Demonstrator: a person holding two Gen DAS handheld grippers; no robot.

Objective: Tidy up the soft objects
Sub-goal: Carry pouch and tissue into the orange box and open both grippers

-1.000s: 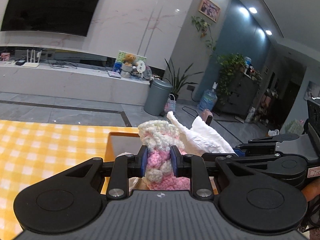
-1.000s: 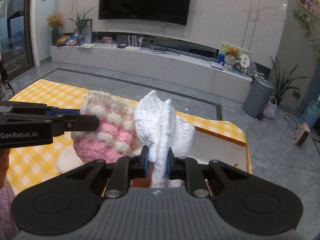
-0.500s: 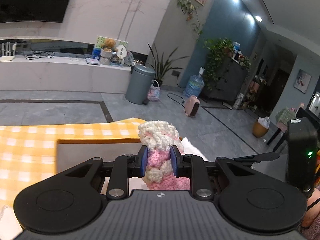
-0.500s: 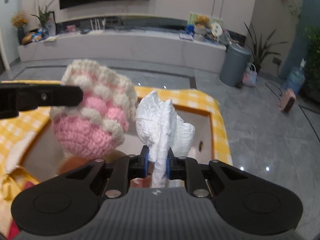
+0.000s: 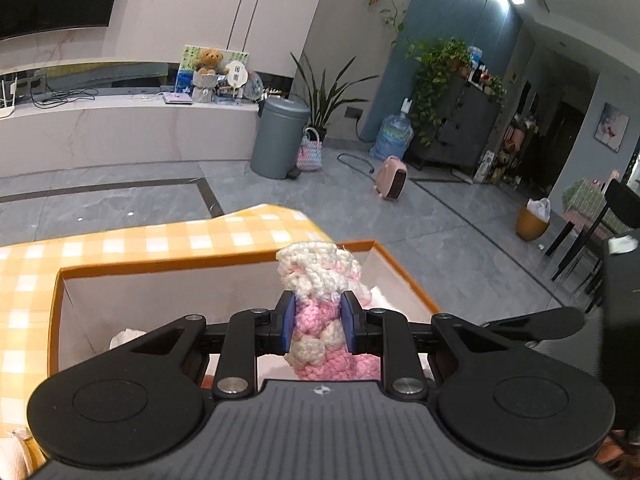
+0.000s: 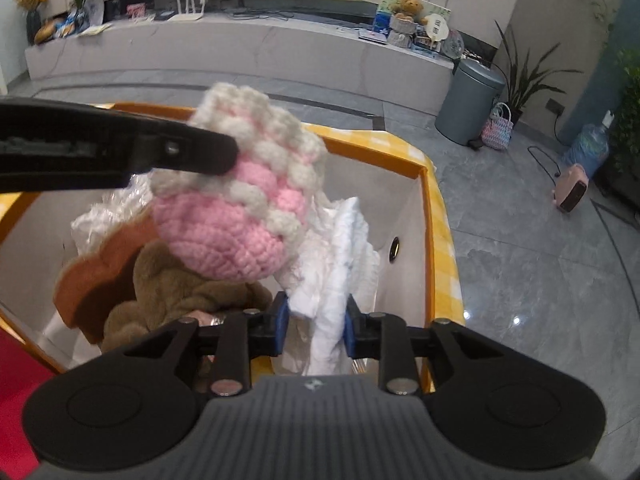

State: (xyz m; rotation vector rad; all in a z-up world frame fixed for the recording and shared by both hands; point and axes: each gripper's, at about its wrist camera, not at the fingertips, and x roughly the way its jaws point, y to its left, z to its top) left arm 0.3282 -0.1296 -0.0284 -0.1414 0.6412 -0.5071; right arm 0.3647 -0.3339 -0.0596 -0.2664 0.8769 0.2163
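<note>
Both claws pinch soft items above box point(image 6: 426, 216)

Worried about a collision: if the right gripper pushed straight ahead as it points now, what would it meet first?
Probably the white inner wall of the orange box, past the white cloth the right gripper holds. The pink crochet piece sits left; depth is uncertain.
</note>
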